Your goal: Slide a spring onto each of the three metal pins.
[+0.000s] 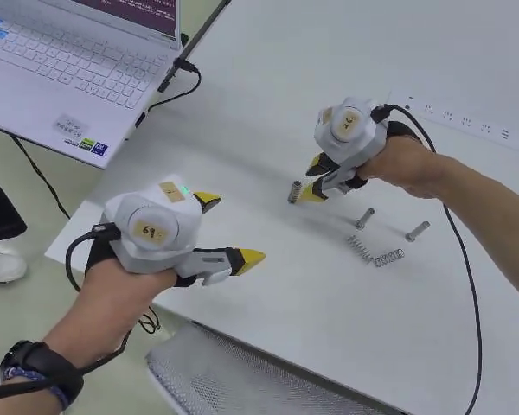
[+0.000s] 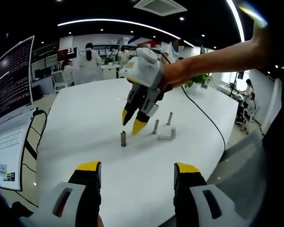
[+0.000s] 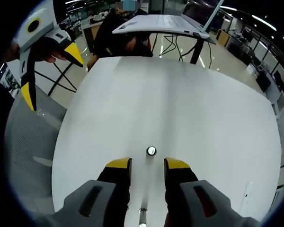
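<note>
A white table [image 1: 268,78] stands in a bright open-plan office. The left gripper view shows ceiling lights and people at distant desks. An open laptop [image 1: 78,60] sits at the table's far left, with a cable plugged into its side. A white power strip [image 1: 458,117] lies toward the far right. A grey mesh chair [image 1: 233,380] is beside the near edge.

The left gripper [image 1: 229,229] hovers over the near left of the table, its yellow-tipped jaws spread wide and holding nothing.

The right gripper [image 1: 313,179] points down at mid-table. Its jaws are parted by a narrow gap, with nothing between the tips. They sit just beside an upright spring-covered pin [image 1: 294,192]; contact cannot be judged.

To the right stand 2 uncovered pins, the nearer pin [image 1: 364,218] and the farther pin [image 1: 418,231]. In front of them, 2 loose springs lie close together on the table: a slanted spring [image 1: 359,248] and a short spring [image 1: 389,258].
</note>
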The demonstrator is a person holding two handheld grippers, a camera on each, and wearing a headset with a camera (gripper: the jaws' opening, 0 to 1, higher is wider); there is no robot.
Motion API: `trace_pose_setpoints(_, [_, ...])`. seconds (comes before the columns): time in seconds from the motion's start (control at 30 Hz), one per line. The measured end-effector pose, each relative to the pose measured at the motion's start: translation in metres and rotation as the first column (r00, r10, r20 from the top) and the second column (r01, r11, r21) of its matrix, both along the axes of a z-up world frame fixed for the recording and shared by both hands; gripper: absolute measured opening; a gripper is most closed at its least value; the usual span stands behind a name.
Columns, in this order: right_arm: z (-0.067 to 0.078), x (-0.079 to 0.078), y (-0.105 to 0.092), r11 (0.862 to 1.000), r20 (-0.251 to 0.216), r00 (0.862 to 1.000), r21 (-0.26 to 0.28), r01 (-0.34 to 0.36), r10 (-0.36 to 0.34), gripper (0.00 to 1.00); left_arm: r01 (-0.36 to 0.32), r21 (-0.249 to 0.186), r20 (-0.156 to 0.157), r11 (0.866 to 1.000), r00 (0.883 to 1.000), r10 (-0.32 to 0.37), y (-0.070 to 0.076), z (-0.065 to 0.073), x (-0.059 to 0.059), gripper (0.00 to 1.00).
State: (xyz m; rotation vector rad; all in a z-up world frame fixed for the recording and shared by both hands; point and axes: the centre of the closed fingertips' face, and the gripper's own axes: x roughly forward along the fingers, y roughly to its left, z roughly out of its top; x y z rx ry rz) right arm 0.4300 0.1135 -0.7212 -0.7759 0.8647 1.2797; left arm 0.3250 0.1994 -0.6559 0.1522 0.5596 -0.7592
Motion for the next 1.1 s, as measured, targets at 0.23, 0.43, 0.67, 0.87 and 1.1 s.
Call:
trace_pose_setpoints(0.23, [0.013, -0.006, -0.009, 0.994, 0.011, 0.996, 0.071, 0.084, -0.085, 0.26, -0.035, -0.01, 0.009, 0.999, 0.999, 0.035, 0.006, 0.006, 0.0, 0.58])
trace_pose_setpoints(0.43, [0.027, -0.01, -0.015, 0.98, 0.022, 0.989, 0.136, 0.144, -0.148, 0.27, -0.056, -0.014, 0.017, 0.998, 0.998, 0.056, 0.01, 0.013, -0.002, 0.58])
trace_pose_setpoints(0.67, [0.044, -0.016, -0.03, 0.95, 0.028, 0.97, 0.21, 0.232, -0.243, 0.28, -0.046, -0.007, 0.029, 0.999, 0.999, 0.046, 0.008, 0.016, -0.002, 0.58])
trace_pose_setpoints(0.87, [0.058, -0.021, -0.044, 0.928, 0.05, 0.953, 0.249, 0.277, -0.298, 0.28, -0.036, -0.006, 0.035, 0.999, 0.999, 0.036, 0.003, 0.018, -0.001, 0.58])
trace_pose_setpoints(1.1, [0.072, -0.026, -0.058, 0.901, 0.067, 0.932, 0.292, 0.322, -0.355, 0.29, -0.033, -0.011, 0.044, 0.999, 0.998, 0.033, -0.003, 0.024, 0.002, 0.58])
